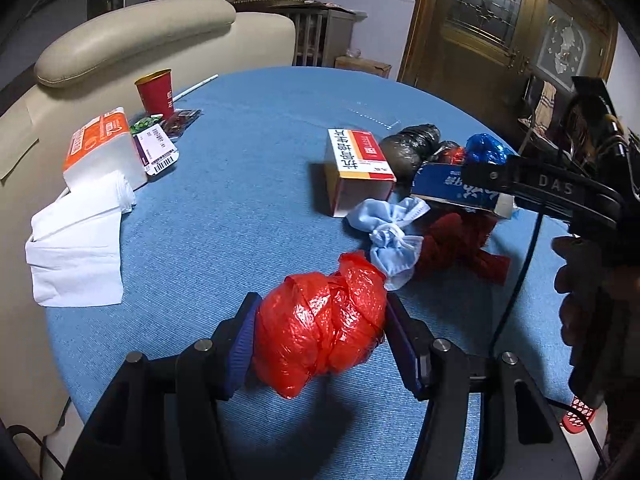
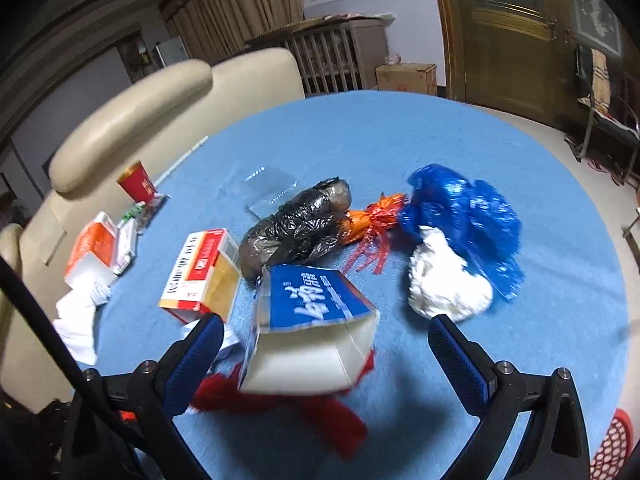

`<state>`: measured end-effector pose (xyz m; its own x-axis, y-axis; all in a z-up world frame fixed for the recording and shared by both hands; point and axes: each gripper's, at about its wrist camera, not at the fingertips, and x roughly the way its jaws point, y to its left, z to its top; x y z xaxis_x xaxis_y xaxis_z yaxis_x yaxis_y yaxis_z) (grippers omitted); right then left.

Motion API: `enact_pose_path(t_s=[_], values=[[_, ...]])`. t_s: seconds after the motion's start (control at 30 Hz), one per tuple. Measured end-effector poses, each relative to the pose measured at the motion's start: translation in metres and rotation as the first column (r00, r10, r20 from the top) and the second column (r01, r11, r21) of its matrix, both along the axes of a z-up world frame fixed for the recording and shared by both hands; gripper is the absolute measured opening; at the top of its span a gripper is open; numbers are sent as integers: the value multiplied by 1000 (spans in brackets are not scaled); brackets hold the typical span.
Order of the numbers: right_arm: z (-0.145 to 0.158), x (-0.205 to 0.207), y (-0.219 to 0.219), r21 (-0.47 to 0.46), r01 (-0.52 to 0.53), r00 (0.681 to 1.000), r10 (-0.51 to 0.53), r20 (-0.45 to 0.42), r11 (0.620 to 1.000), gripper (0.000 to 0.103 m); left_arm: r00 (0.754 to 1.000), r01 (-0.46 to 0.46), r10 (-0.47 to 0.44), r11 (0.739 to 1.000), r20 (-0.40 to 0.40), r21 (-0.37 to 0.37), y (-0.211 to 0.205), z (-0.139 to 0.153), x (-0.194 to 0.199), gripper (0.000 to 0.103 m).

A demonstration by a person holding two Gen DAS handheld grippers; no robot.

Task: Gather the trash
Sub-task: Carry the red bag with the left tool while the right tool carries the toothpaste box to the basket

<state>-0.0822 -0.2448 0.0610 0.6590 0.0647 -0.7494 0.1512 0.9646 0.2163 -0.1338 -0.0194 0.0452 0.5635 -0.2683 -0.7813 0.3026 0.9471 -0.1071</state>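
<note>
The left gripper (image 1: 320, 332) has its jaws closed on a knotted red plastic bag (image 1: 320, 328) low over the near edge of the blue tabletop (image 1: 240, 200); the film looks light, crumpled and springy, so a squeeze across its fat middle suits it better than the thin twisted neck. The right gripper (image 2: 324, 356) hangs with jaws wide and empty around an open-ended blue-and-white carton (image 2: 312, 328), a thin shell I'd expect to cave if pinched hard. A red cloth (image 2: 280, 404) lies mostly hidden beneath the carton. The right view is blurred; what fills the bag cannot be told.
</note>
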Motion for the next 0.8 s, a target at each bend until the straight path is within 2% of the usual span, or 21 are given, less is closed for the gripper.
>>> enact_pose_path(t_s=[0.07, 0.1, 0.13, 0.37, 0.6, 0.8], values=[[-3, 3, 3, 16, -21, 1000, 21, 10, 1000, 98, 1000, -7, 7, 1000, 0, 5, 1, 1, 1, 63], [-3, 3, 4, 13, -17, 1000, 17, 9, 1000, 75, 1000, -10, 10, 1000, 3, 8, 2, 2, 0, 63], [-4, 3, 5, 18, -23, 1000, 23, -2, 1000, 64, 1000, -14, 14, 1000, 7, 14, 2, 3, 0, 63], [21, -35, 7, -10, -20, 997, 21, 76, 1000, 63, 999, -34, 33, 998, 19, 45, -4, 14, -10, 63], [53, -107, -15, 4, 61, 984, -61, 168, 998, 63, 999, -11, 8, 998, 48, 65, -23, 32, -34, 63], [65, -163, -35, 8, 122, 971, -121, 208, 993, 63, 996, 27, -33, 997, 81, 68, -46, 48, -54, 63]])
